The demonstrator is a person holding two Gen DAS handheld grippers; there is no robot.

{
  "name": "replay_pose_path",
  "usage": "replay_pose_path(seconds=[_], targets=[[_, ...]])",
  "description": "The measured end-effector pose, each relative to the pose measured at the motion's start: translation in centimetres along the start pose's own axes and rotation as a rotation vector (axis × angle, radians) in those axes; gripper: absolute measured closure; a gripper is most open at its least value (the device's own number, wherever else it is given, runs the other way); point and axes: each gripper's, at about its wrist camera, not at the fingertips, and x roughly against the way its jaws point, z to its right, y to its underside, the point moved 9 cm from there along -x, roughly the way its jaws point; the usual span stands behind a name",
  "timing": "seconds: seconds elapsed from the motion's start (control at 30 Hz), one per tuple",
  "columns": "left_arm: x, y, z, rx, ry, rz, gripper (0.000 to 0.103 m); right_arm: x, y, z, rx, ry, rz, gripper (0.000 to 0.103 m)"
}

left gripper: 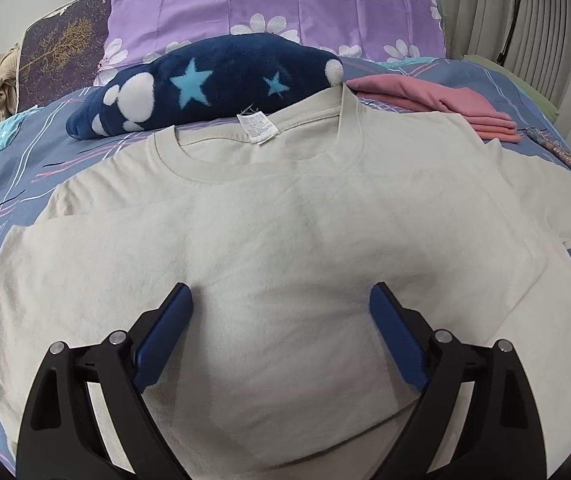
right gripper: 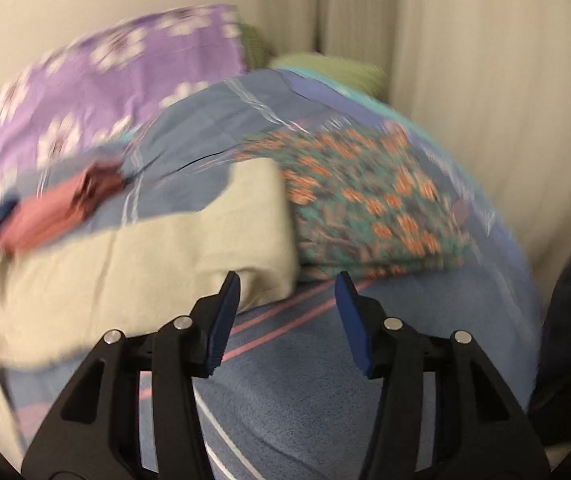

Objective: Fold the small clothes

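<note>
The cream T-shirt (left gripper: pixel 285 216) is lying face up on the blue bedspread (left gripper: pixel 17 168), directly ahead of and beneath the left gripper (left gripper: pixel 281 300). Its round collar is facing away from that gripper, with a white label showing inside the neck. One side is lying folded inward across the body, leaving a long straight edge; the opposite short sleeve is still sticking out flat. The fabric is looking smooth, with faint creases only. The left gripper is hanging over the chest area with its jaws standing wide apart, nothing between them.

Beyond the collar, a navy star-patterned plush item (left gripper: pixel 205 88) and a folded pink garment (left gripper: pixel 445 108) are sitting near a purple floral pillow (left gripper: pixel 277 12).

The right gripper (right gripper: pixel 287 288) is standing partly apart and gripping nothing; the shirt's edge (right gripper: pixel 145 248) is lying just off its left finger, a floral folded cloth (right gripper: pixel 369 204) ahead. That view is showing blur.
</note>
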Motion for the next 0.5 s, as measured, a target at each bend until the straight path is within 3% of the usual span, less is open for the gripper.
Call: replay_pose_path(seconds=[0.07,0.17,0.23,0.27,0.3,0.37,0.5], targets=[[0.0,0.0,0.0,0.000,0.001,0.000,0.011,-0.8,0.4,-1.4,0.088,0.033,-0.022,0.052],[0.0,0.0,0.0,0.001,0.003,0.001,0.010,-1.9,0.4,-1.5,0.112,0.080,-0.033,0.053],[0.0,0.0,0.0,0.003,0.005,0.002,0.010,-2.7,-0.6,-0.9,0.080,0.084,-0.026,0.069],[0.0,0.0,0.0,0.003,0.006,0.002,0.010,-2.9,-0.8,-0.8,0.057,0.062,-0.030,0.076],[0.0,0.0,0.0,0.004,0.007,0.003,0.010,-3.0,-1.3,-0.7,0.015,0.029,-0.037,0.089],[0.0,0.0,0.0,0.007,0.011,0.004,0.010,-2.5,-2.0,-0.3,-0.059,-0.010,-0.042,0.094],[0.1,0.0,-0.1,0.018,0.025,0.007,0.010,0.0,-4.0,-1.2,-0.270,-0.246,-0.021,0.097]])
